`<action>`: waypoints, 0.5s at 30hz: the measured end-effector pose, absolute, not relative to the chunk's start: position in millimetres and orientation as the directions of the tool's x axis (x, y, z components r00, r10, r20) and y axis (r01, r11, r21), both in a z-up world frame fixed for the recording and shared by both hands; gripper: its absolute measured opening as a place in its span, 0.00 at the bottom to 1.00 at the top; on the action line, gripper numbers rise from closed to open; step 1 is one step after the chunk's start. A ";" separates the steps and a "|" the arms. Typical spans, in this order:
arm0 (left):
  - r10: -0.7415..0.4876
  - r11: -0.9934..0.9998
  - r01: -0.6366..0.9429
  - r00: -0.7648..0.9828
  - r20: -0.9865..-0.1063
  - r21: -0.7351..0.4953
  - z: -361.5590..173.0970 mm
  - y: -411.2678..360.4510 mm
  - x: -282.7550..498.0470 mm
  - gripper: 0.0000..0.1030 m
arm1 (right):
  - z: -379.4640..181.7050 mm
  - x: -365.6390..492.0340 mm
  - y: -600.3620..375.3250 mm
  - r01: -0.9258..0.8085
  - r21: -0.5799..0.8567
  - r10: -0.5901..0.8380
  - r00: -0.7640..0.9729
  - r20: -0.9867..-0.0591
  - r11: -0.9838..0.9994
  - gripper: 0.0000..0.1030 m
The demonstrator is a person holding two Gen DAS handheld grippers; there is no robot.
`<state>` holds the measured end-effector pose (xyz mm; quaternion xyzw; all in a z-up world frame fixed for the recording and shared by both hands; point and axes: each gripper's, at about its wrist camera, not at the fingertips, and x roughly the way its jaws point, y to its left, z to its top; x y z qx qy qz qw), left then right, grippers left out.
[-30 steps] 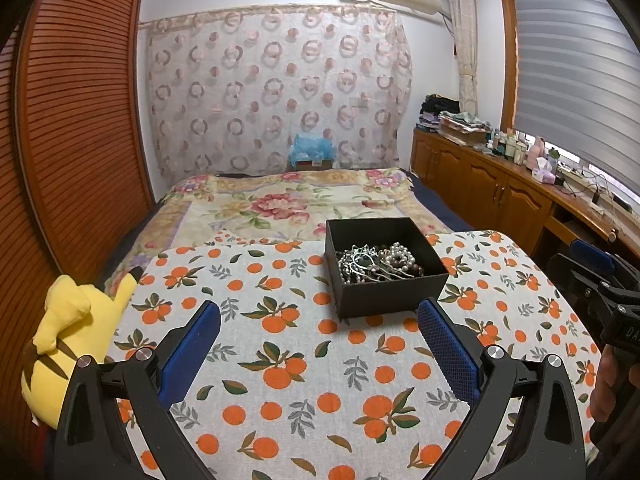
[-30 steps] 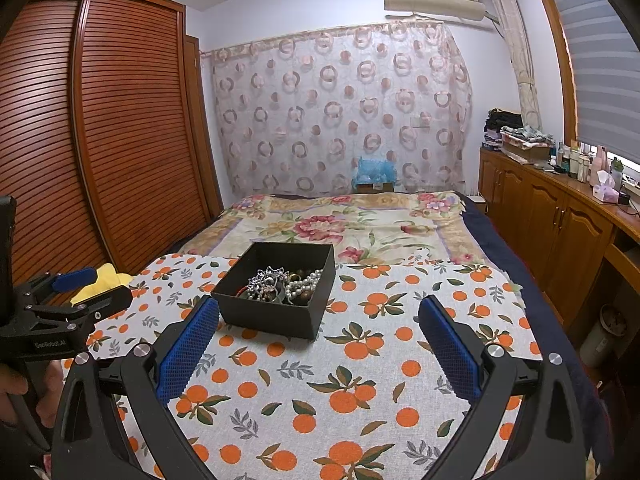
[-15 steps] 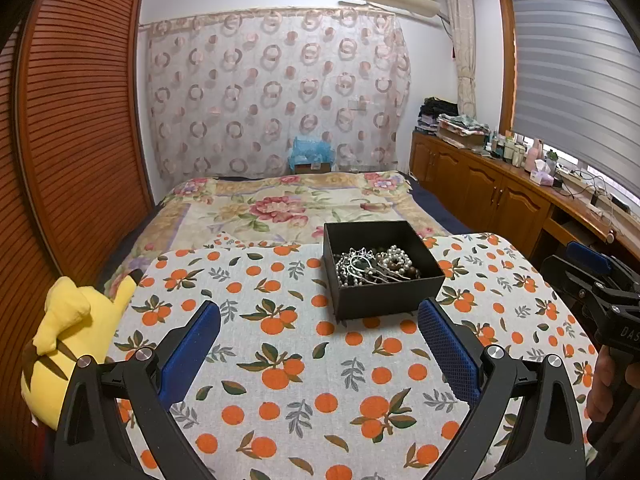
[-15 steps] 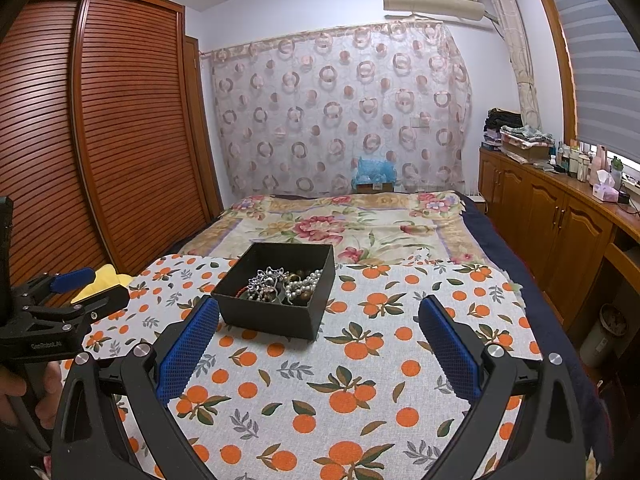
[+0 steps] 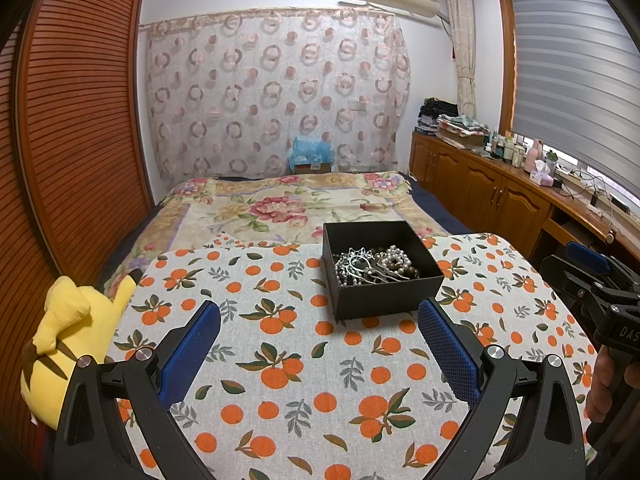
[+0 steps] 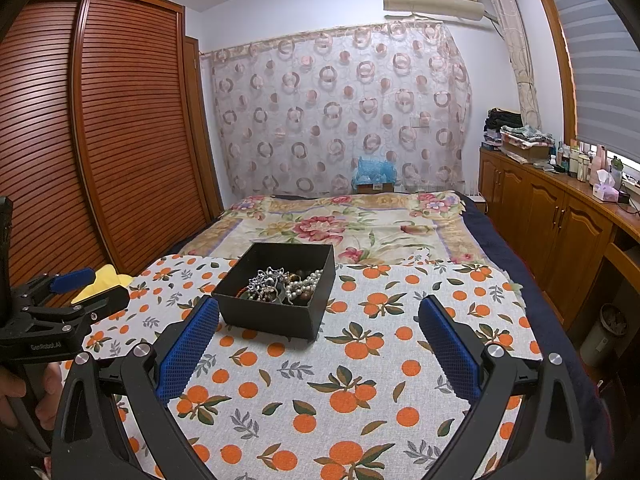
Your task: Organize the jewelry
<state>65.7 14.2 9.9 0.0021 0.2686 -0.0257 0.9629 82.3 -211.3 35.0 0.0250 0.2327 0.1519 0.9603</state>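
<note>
Jewelry (image 5: 374,266) lies tangled in a black box (image 5: 382,296) on the orange-print cloth (image 5: 280,360); both grippers' jaws are spread wide and empty near the box, so one strand should be pinched gently.

Left claw (image 5: 319,322) edged slightly forward and left: black box (image 5: 382,267) of jewelry (image 5: 374,266) now sits higher and farther right in its view. Right claw (image 6: 319,322) nearly unmoved; in its view left claw (image 6: 76,292) shifted a little up and forward. Both claws' jaws unchanged, spread wide.
</note>
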 end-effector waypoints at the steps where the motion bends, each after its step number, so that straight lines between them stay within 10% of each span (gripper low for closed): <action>1: -0.049 0.999 0.051 0.855 -0.517 -0.010 9.9 14.4 65.6 0.93 | 34.9 82.3 -211.3 -0.280 0.119 0.303 0.846 -0.439 0.953 0.98; 15: -0.048 0.999 0.049 0.856 -0.515 -0.012 10.2 15.7 65.2 0.93 | 34.3 82.3 -211.4 -0.280 0.119 0.303 0.846 -0.439 0.953 0.98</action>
